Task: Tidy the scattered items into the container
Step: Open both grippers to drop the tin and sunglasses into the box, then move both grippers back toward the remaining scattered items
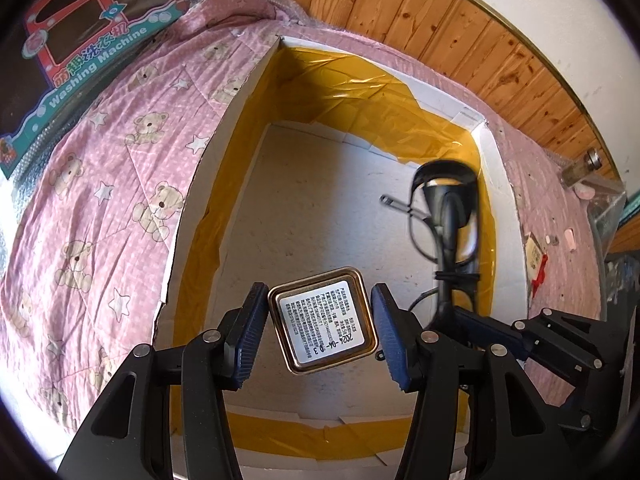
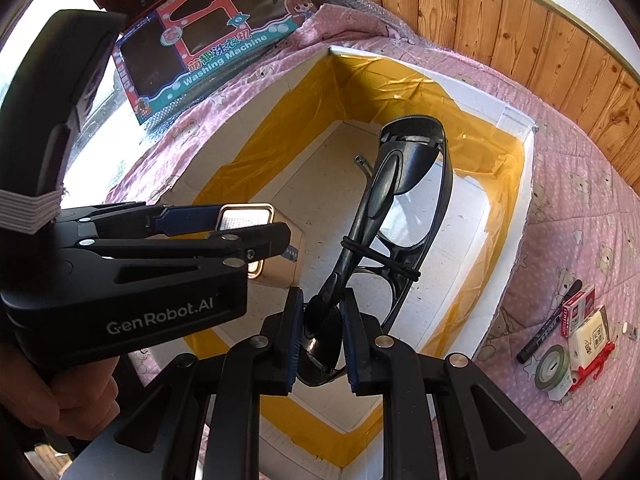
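A white cardboard box (image 1: 224,128) lined with yellow tape sits open on a pink bear-print quilt (image 1: 100,200). My left gripper (image 1: 320,296) hangs over the box's inside, shut on a square gold tin (image 1: 322,326) whose labelled underside faces the camera. In the right wrist view the same tin (image 2: 244,216) shows between the left gripper's fingers (image 2: 192,216). My right gripper (image 2: 322,294) is shut on the folded arms of black glasses (image 2: 400,168), which stick up over the box (image 2: 516,208). These glasses (image 1: 448,200) also appear at the right of the left wrist view.
A toy washing machine carton (image 2: 208,48) lies at the back left. On the quilt to the right of the box lie a black marker (image 2: 548,322), a small red and white pack (image 2: 578,308), a cream packet (image 2: 592,340) and a tape roll (image 2: 554,364). A wood-panelled wall stands behind.
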`<state>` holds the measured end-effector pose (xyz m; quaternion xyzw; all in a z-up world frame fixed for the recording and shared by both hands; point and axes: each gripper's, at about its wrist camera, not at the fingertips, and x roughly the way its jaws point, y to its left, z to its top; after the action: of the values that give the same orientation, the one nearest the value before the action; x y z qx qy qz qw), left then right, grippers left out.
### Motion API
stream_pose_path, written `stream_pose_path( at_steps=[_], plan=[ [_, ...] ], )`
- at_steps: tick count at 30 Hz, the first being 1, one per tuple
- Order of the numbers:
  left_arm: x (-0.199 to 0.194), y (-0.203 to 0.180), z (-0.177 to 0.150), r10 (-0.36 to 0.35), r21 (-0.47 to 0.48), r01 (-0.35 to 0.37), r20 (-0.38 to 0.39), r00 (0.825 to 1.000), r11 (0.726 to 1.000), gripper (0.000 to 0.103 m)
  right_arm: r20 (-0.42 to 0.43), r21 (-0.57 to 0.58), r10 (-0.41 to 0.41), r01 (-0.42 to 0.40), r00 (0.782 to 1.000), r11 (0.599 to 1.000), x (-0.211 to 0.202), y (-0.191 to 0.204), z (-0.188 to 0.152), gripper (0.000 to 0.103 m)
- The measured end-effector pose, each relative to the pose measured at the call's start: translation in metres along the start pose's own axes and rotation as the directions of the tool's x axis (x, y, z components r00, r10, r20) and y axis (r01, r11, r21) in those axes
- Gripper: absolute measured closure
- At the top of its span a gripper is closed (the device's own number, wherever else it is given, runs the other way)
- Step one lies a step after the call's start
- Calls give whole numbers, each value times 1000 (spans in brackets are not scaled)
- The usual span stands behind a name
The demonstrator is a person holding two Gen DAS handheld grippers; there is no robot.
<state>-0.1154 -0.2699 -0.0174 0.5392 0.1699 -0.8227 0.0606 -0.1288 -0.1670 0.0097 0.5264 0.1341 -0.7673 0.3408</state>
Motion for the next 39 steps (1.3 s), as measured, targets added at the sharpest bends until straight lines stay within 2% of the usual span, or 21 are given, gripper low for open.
stream_pose_path(
  at_steps=[10, 21, 27, 36, 39],
  plan=[
    [-4, 1, -3, 8, -8, -8, 1, 1000, 1000, 47, 37, 27, 8, -9, 999, 1000, -11, -4, -5, 79],
    [-19, 1, -30, 4, -32, -4, 2, 1000, 999, 47, 58, 18, 10, -11, 998, 1000, -28, 2, -28, 76],
    [-33, -10, -51, 9, -10, -9, 12, 1000, 1000, 47, 85, 0, -3, 3, 996, 1000, -43, 6, -41, 75],
    [-65, -36, -80, 7, 39, -10, 67, 998, 999, 47, 156, 17, -38, 36, 987, 999, -76, -1, -71, 74],
    [-75, -47, -89, 9, 55, -14, 87, 996, 998, 47, 186, 32, -57, 52, 981, 998, -86, -7, -83, 68]
  ],
)
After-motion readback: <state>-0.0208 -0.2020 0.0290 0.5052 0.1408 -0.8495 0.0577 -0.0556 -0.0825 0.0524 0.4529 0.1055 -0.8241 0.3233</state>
